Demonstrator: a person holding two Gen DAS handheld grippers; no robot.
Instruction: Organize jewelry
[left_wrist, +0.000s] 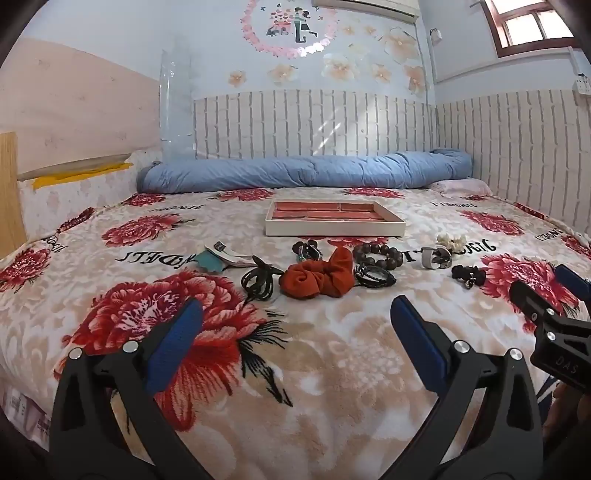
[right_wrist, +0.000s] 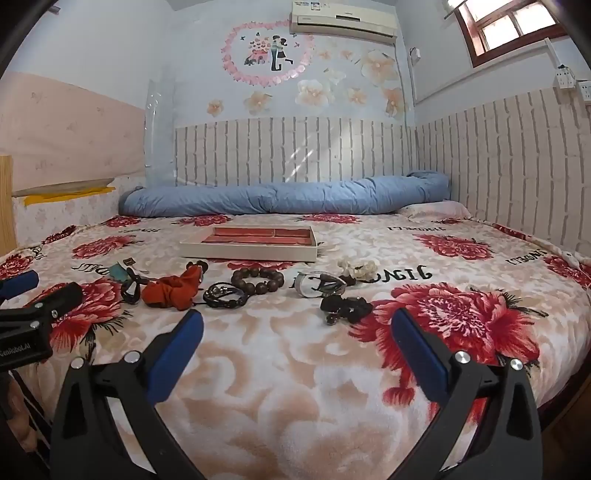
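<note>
A white jewelry tray with red compartments lies on the flowered bed; it also shows in the right wrist view. In front of it lies a row of pieces: an orange scrunchie, a brown bead bracelet, black cord bracelets, a black hair clip, a silver-white ring piece, a white flower piece and a black bow. My left gripper is open and empty short of the scrunchie. My right gripper is open and empty, short of the black bow.
A rolled blue quilt lies along the far wall behind the tray. A teal tag with cards lies left of the row. The bed's right edge drops off near the wall. A wooden board stands at the left.
</note>
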